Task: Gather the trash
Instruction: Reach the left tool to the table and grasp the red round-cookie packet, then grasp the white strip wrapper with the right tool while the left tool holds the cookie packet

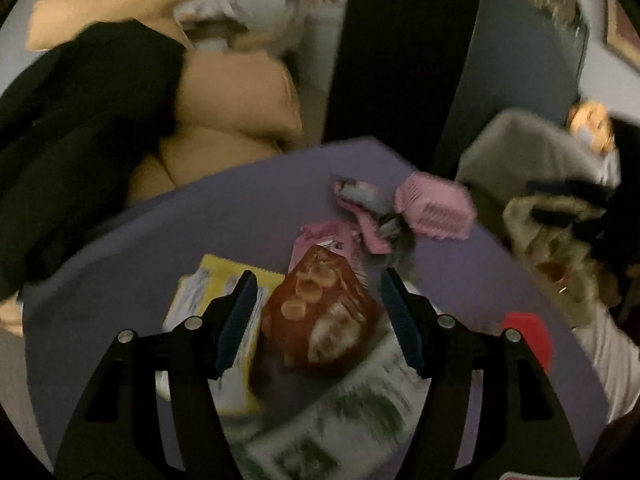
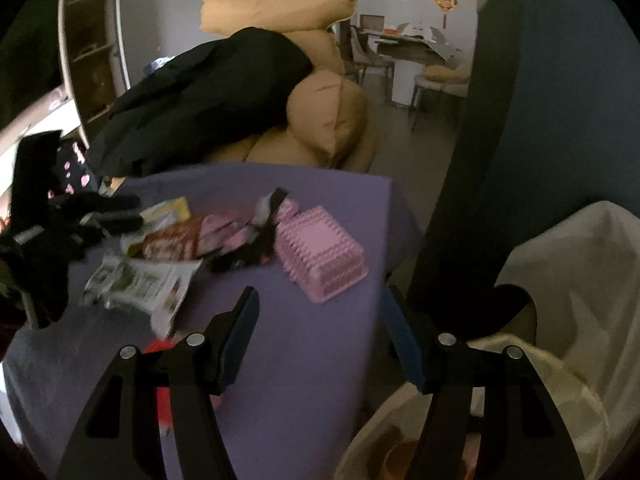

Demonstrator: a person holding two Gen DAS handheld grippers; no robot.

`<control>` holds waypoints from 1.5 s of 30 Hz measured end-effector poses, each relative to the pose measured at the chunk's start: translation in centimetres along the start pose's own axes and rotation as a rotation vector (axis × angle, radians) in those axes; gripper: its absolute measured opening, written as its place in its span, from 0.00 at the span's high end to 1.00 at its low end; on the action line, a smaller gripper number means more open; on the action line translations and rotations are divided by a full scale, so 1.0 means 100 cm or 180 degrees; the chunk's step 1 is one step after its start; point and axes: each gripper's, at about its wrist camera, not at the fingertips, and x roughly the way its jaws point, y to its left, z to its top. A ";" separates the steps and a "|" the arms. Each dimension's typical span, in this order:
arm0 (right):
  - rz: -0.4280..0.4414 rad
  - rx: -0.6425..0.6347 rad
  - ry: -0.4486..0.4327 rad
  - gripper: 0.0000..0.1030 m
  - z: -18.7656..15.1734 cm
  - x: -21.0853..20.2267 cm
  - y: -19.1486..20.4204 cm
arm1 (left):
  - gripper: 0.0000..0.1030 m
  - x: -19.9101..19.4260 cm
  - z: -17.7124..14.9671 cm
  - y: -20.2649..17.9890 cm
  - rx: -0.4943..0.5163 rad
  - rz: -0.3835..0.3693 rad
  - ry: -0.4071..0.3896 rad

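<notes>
Trash lies on a purple-covered table [image 2: 304, 344]: a brown snack bag [image 1: 320, 312], a yellow wrapper [image 1: 224, 280], a white-and-green wrapper [image 1: 340, 408] and crumpled pink wrappers [image 1: 332, 236]. My left gripper [image 1: 318, 280] is down over the pile with the brown snack bag between its fingers; the pads stand apart from it. My right gripper [image 2: 320, 292] is open and empty above the table's right edge. A white-lined trash bag [image 2: 560, 280] gapes just to its lower right. From the right wrist view the same pile [image 2: 172, 244] lies at the left.
A pink ribbed box [image 2: 320, 256] sits near the table's far right corner. A red object [image 2: 160, 360] lies under my right gripper's left finger. Behind the table, a black coat [image 2: 208, 92] is draped over a tan sofa [image 2: 328, 116]. A dark panel [image 2: 480, 160] stands right.
</notes>
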 end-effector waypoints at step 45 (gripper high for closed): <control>0.0475 -0.0508 0.0044 0.89 0.058 0.016 0.075 | 0.74 -0.112 -0.047 0.000 -0.1312 0.0047 -0.0575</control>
